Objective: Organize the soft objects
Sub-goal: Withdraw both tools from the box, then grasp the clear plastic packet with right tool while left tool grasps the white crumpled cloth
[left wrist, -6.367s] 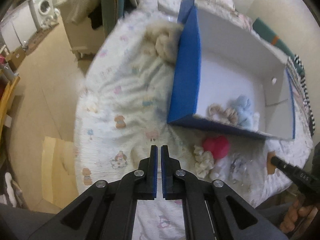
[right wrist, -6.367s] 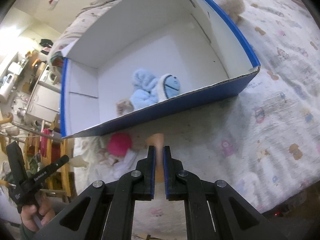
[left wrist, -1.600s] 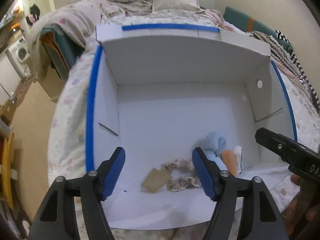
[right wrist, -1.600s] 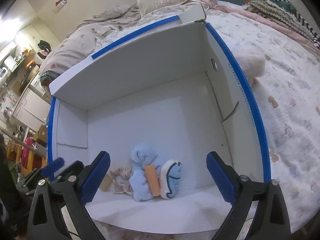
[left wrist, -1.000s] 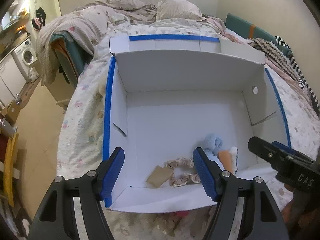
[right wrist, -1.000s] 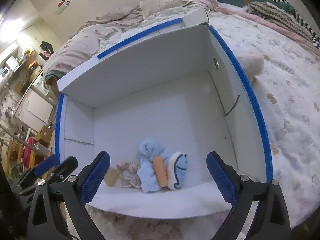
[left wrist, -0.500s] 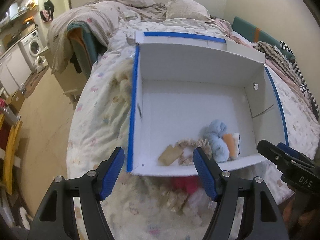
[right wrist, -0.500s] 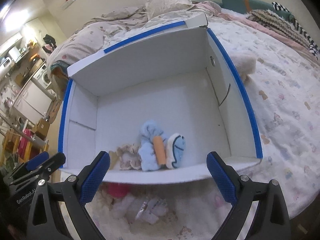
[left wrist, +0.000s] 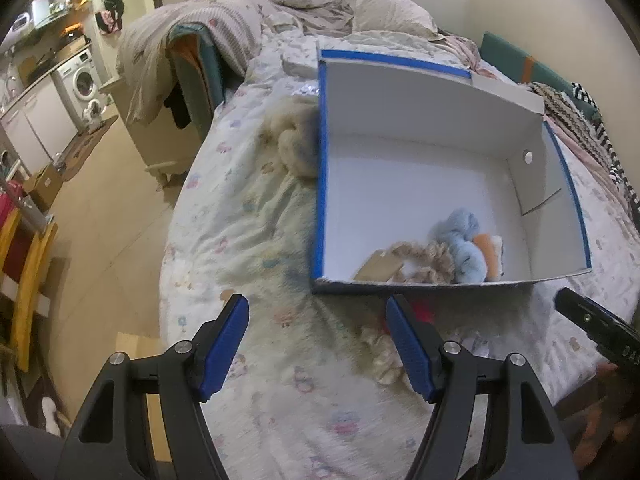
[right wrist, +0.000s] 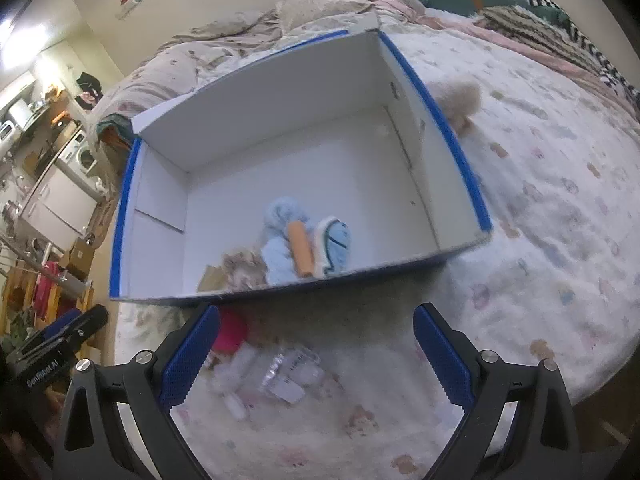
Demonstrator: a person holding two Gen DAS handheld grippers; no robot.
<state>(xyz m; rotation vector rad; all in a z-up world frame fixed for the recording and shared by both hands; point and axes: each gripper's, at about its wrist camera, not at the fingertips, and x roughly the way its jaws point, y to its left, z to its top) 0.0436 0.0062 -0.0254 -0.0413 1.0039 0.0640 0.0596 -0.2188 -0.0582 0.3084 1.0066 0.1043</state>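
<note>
A blue-edged white box (left wrist: 420, 80) (right wrist: 280, 92) stands on the bed. Inside lie a light blue plush (left wrist: 460, 240) (right wrist: 280, 240), an orange piece (right wrist: 300, 248), a beige scrunchie (left wrist: 424, 256) and a brown card (left wrist: 378, 270). In front of the box on the sheet lie a red soft item (right wrist: 230, 330), a cream scrunchie (left wrist: 380, 354) and clear wrapped items (right wrist: 288, 372). My left gripper (left wrist: 318, 340) is open and empty above the sheet, left of the cream scrunchie. My right gripper (right wrist: 316, 356) is open and empty above the wrapped items.
A beige fluffy toy (left wrist: 296, 148) (right wrist: 460, 100) lies against the box's outer side. The bed edge drops to a tiled floor (left wrist: 100, 220) on the left. A washing machine (left wrist: 82, 80) and cupboards stand beyond. Blankets and a pillow (left wrist: 388, 12) pile at the bed's far end.
Both grippers have pulled back from over the box toward the bed's near edge, staying open. The orange piece and the brown card now lie inside the box.
</note>
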